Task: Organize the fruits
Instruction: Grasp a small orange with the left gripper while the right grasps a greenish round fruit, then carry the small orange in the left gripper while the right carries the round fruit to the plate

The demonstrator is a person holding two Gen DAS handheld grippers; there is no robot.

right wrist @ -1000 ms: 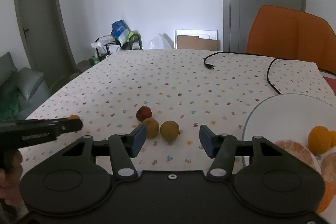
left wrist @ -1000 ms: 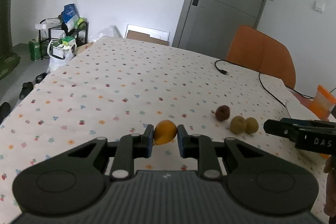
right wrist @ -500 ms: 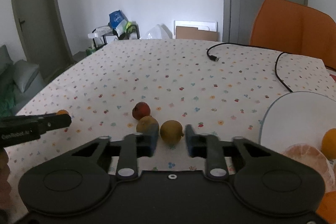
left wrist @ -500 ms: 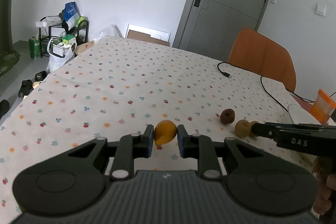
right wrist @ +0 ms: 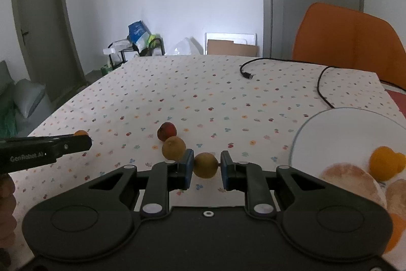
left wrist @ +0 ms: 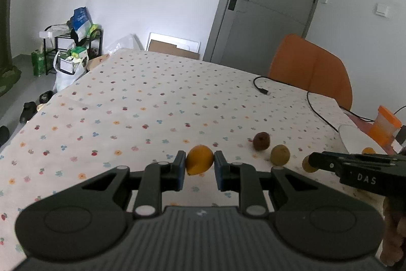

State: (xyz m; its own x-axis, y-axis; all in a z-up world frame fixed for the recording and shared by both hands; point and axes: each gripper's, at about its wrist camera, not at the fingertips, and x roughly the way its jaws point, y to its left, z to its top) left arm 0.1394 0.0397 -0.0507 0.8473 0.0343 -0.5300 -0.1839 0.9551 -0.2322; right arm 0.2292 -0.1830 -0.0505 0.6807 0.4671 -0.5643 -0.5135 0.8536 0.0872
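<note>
Right hand-held gripper (right wrist: 205, 166) clamps a kiwi (right wrist: 205, 165) near the plate rim (right wrist: 294, 144); left (left wrist: 198, 165) grips an orange (left wrist: 199, 163).

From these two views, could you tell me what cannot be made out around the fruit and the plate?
- Right wrist view: the plate and its orange pieces are cut off by the frame edge and blurred.
- Left wrist view: the right gripper hides most of the brown fruit it holds.
- Neither view shows whether the left gripper has lifted the orange fruit.

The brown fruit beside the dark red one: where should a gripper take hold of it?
Grip the brown fruit across its round middle, coming from above. The dark red fruit touches it behind and the right gripper crowds its near right, so those sides look blocked.
</note>
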